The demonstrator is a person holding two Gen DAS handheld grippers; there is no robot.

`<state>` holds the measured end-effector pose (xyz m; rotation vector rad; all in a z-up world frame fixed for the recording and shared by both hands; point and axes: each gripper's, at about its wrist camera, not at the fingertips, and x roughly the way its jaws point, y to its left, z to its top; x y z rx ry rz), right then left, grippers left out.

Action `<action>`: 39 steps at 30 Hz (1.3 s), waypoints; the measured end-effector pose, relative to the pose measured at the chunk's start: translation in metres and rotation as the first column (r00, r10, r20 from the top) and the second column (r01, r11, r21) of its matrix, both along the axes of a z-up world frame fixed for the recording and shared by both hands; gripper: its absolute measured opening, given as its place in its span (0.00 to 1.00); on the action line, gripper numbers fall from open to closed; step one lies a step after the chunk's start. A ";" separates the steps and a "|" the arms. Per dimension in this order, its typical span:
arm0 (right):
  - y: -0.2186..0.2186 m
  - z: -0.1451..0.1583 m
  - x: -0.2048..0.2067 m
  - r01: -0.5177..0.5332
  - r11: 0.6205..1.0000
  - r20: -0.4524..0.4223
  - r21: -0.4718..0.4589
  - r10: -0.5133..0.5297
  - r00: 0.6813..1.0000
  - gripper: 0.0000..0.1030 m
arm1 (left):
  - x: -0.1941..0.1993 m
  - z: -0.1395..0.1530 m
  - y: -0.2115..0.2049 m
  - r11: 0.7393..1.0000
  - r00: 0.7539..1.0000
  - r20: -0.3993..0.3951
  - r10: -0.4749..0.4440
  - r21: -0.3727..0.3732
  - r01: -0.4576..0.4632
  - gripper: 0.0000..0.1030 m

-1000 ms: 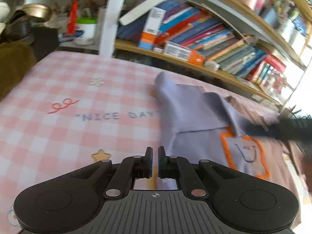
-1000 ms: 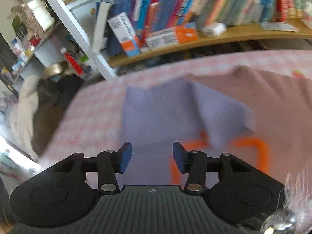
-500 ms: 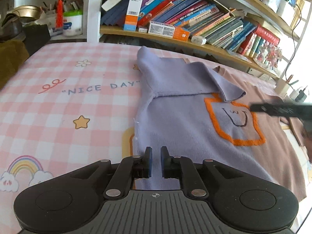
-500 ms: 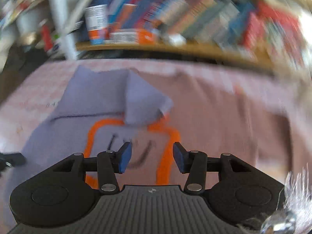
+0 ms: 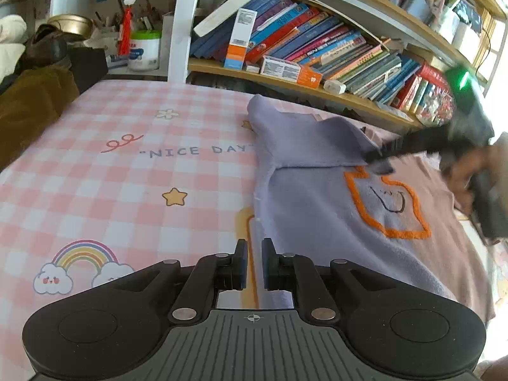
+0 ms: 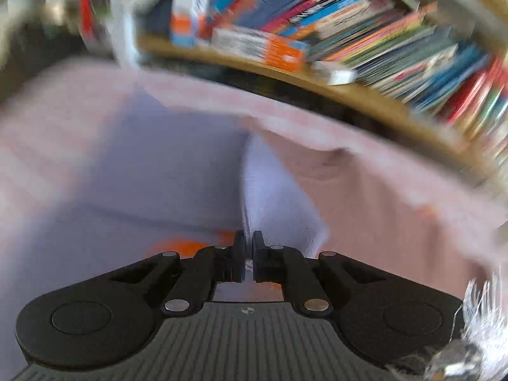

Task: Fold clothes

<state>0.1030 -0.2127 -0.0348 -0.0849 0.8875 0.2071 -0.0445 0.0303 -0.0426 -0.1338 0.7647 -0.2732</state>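
Left wrist view is showing a soft lavender fleece sweatshirt [image 5: 317, 209] lying flat on a pink-and-white checked cloth [image 5: 127, 184], toward that cloth's right side and reaching nearly to its far edge. Nap is looking fuzzy and matte. Chest is carrying a stitched orange outline [image 5: 387, 203], roughly square, with a small dark line-drawn face inside. One sleeve [image 5: 311, 139] is lying folded across the upper body, forming a triangular flap with a crisp diagonal edge. A dusty-pink garment [image 5: 457, 254] of similar soft fabric is lying under and to the right of it.

Checked cloth is smooth, printed with a rainbow, a star, a flower and "NICE DAY". Wooden shelves [image 5: 285, 79] of leaning books are running just past its far edge.

Left gripper [image 5: 253, 263], black plastic with ribbed housing, is hovering at the sweatshirt's near left hem; its jaws are almost together with a narrow gap, nothing between them.

Right gripper [image 6: 248, 258] is sitting at the tip of the folded sleeve, by the orange stitching. Its jaws have just been closing and are now pressed nearly together; right wrist view is motion-blurred, a sliver of pale fabric is showing in the slit, so grip on the cuff is looking likely but not certain.
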 end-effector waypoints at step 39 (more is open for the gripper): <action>0.129 0.077 0.051 -0.064 0.909 0.004 0.413 0.068 0.998 0.51 | 0.061 0.005 0.062 0.980 0.999 0.001 -0.044 -0.192 0.044 0.11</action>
